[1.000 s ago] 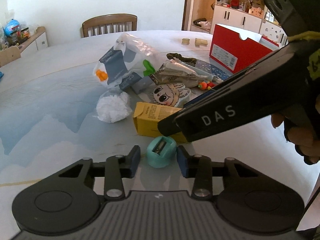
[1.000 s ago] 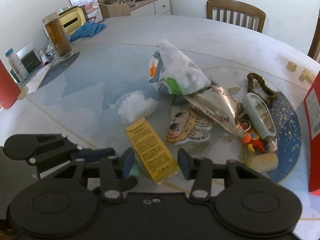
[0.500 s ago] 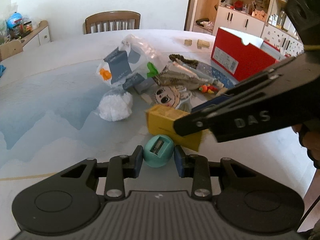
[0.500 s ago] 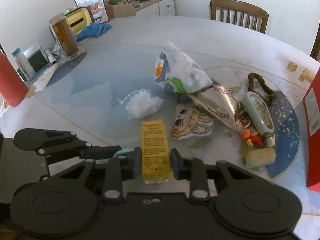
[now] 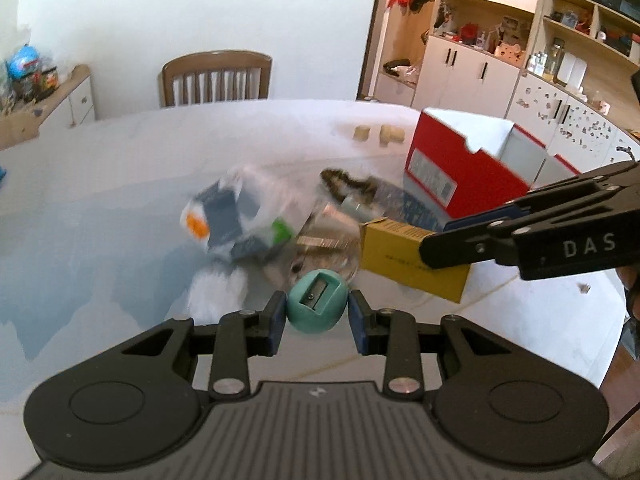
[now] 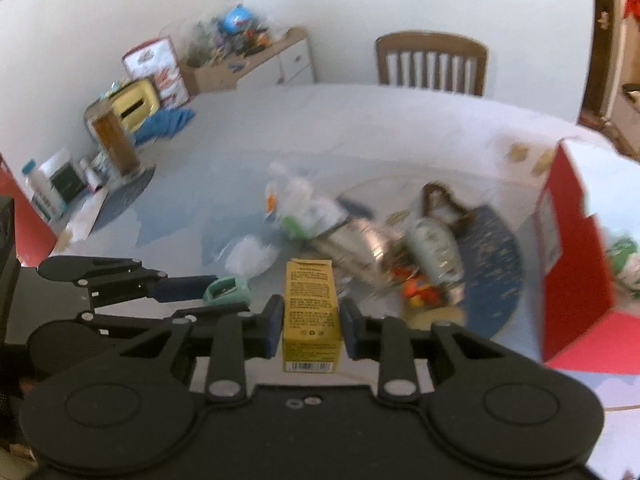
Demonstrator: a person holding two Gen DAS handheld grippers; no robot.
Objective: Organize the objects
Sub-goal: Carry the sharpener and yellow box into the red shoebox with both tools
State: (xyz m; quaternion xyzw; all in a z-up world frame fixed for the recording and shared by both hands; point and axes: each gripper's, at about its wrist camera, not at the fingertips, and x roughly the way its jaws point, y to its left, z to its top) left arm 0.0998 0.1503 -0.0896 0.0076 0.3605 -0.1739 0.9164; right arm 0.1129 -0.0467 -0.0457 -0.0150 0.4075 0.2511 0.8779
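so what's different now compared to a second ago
The right gripper has just closed on the yellow carton, which lay flat on the table, and lifted it clear. The left gripper, jaws slightly tighter, pinched the teal pencil sharpener and raised it too. The red box and the remaining clutter stayed put.

Left gripper [image 5: 318, 322]: matte black body, ribbed grey top plate bearing a small white emblem, two round black discs at the flanks, silver pivot screws on black linkage arms, dark blue pads [image 5: 277, 324] on the jaws. Right gripper [image 6: 308, 330]: same black build with blue pads and silver screws, two small holes in its top plate, white letters "DAS" along its side in the left wrist view.
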